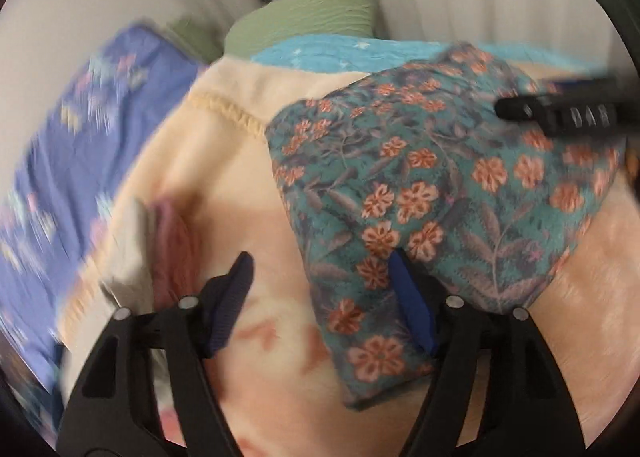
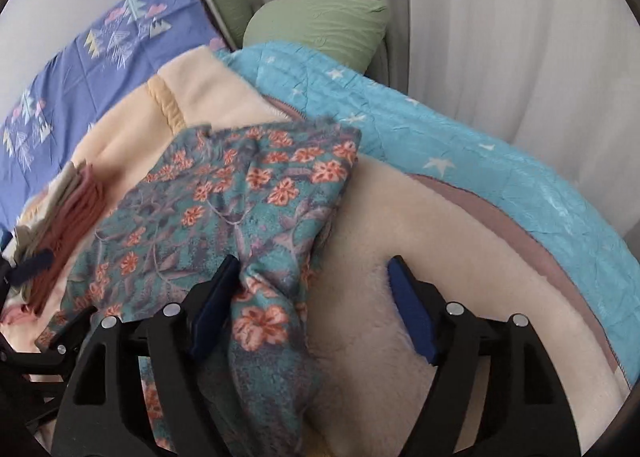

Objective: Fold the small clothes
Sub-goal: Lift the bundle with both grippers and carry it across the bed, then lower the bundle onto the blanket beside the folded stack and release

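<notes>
A teal garment with orange flowers lies crumpled on a cream fleece blanket. My left gripper stands open over the garment's lower left edge. Its right finger is on the cloth, its left finger over bare blanket, and nothing is pinched. In the right wrist view the same garment spreads to the left. My right gripper is open over its right edge, with a fold of cloth beside the left finger and bare blanket under the rest of the gap. A finger of the right gripper shows over the garment's far corner.
A small stack of folded beige and pink clothes sits left of the garment. A turquoise star quilt lines the blanket's far side. Green pillows, a purple patterned sheet and white curtains lie beyond.
</notes>
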The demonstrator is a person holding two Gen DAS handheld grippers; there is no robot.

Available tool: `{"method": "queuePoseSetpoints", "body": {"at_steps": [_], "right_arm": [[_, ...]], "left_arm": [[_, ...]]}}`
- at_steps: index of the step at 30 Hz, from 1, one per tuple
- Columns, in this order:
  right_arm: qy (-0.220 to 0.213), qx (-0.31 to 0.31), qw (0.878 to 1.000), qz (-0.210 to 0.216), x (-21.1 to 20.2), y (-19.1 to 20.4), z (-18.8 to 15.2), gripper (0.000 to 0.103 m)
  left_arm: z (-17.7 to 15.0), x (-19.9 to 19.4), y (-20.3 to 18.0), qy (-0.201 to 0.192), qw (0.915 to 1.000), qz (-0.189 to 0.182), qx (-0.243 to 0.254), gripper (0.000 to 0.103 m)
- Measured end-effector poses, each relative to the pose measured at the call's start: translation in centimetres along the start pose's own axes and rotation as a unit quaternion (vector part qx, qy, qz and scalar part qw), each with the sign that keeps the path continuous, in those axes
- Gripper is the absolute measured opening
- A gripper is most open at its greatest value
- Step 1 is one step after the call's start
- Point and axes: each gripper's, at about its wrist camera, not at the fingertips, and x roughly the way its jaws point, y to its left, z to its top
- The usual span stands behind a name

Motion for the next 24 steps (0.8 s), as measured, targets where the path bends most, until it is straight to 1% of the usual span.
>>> {"method": "queuePoseSetpoints", "body": {"at_steps": [1, 2, 4, 6, 7, 9, 11, 13, 15, 17, 20, 22, 24], "right_arm": [[-0.003, -0.005, 1.0, -0.006, -0.1, 0.3, 0.0, 0.075], [-0.006, -0.011, 1.0, -0.015, -0.3, 0.7, 0.0, 0.076], [-0.014, -0.028, 0.999, -0.043, -0.6, 1.7, -0.1, 0.078], [-0.025, -0.034, 0.997, -0.059, -1.3, 1.7, -0.9, 0.079], [-0.034, -0.036, 0.996, -0.068, -1.4, 1.8, -0.7, 0.08], [-0.058, -0.044, 0.993, -0.098, -2.8, 2.4, -0.8, 0.081], [-0.099, -0.059, 0.985, -0.126, -5.0, 3.4, -1.5, 0.081], [-0.138, -0.081, 0.979, -0.126, -7.5, 4.6, -2.7, 0.087], [-0.156, -0.103, 0.975, -0.118, -10.6, 5.9, -4.2, 0.089], [-0.161, -0.12, 0.974, -0.107, -13.2, 6.9, -5.7, 0.09], [-0.17, -0.141, 0.97, -0.101, -16.9, 8.1, -8.2, 0.094], [-0.164, -0.137, 0.973, -0.087, -19.2, 8.4, -9.8, 0.094], [-0.155, -0.127, 0.977, -0.073, -20.6, 8.6, -10.8, 0.094]], "left_arm": [[0.1, 0.0, 0.5, 0.003, 0.9999, -0.006, -0.013, 0.069], [0.0, -0.2, 0.8, 0.003, 0.9998, -0.009, -0.016, 0.069], [-0.5, -0.7, 0.9, -0.001, 1.0, -0.008, -0.005, 0.07], [-1.4, -1.7, 0.9, -0.012, 0.9999, -0.002, 0.003, 0.073], [-1.8, -2.3, 0.8, -0.016, 0.9999, -0.002, 0.001, 0.075], [-2.0, -3.5, 0.7, -0.027, 0.9995, -0.011, -0.012, 0.081], [-3.0, -5.7, 0.8, -0.051, 0.9983, -0.017, -0.023, 0.088], [-4.1, -7.8, 0.8, -0.074, 0.9967, -0.013, -0.031, 0.092], [-5.2, -9.9, 1.3, -0.092, 0.9945, -0.013, -0.049, 0.093], [-6.1, -12.1, 1.8, -0.11, 0.9916, -0.021, -0.064, 0.096], [-7.9, -15.6, 2.5, -0.144, 0.9858, -0.026, -0.082, 0.1], [-9.2, -18.0, 2.9, -0.166, 0.9811, -0.033, -0.094, 0.101], [-10.9, -20.6, 3.1, -0.185, 0.9752, -0.042, -0.114, 0.101]]}}
